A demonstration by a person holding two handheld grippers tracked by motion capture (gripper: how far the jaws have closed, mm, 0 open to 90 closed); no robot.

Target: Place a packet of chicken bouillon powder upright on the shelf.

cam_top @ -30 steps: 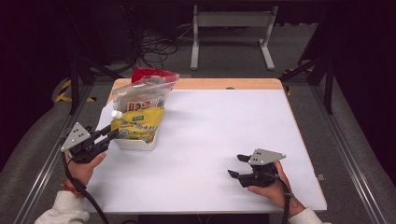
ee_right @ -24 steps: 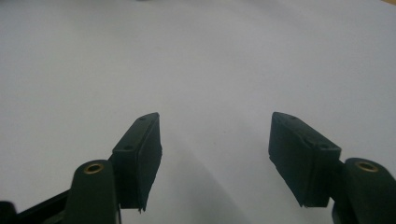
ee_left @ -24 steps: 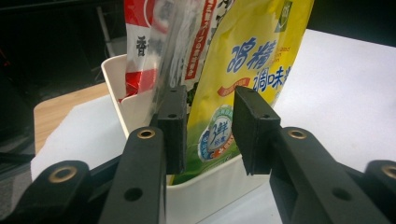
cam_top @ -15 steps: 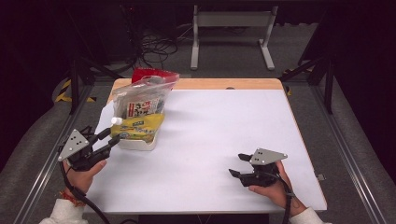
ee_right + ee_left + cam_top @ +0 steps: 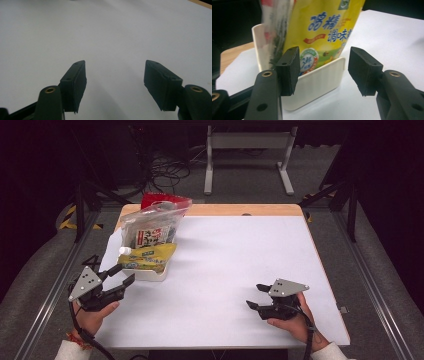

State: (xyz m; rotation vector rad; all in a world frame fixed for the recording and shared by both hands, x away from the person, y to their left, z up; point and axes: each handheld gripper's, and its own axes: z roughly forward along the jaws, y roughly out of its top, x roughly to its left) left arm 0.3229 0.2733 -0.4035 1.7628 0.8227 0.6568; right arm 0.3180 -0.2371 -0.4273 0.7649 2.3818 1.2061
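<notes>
Now | left gripper (image 5: pixel 120 276) fingers just opened, beside tray (image 5: pixel 150 275) edge

A white sheet (image 5: pixel 235 270) covers most of a wooden table (image 5: pixel 240 210), whose bare edge shows along the far side. Beyond it a grey carpeted floor (image 5: pixel 250 175) bears a tangle of black cables (image 5: pixel 170 170) and a pale metal stand (image 5: pixel 247 150) with two feet. Yellow and black striped tape (image 5: pixel 75 220) marks the floor at the left
</notes>
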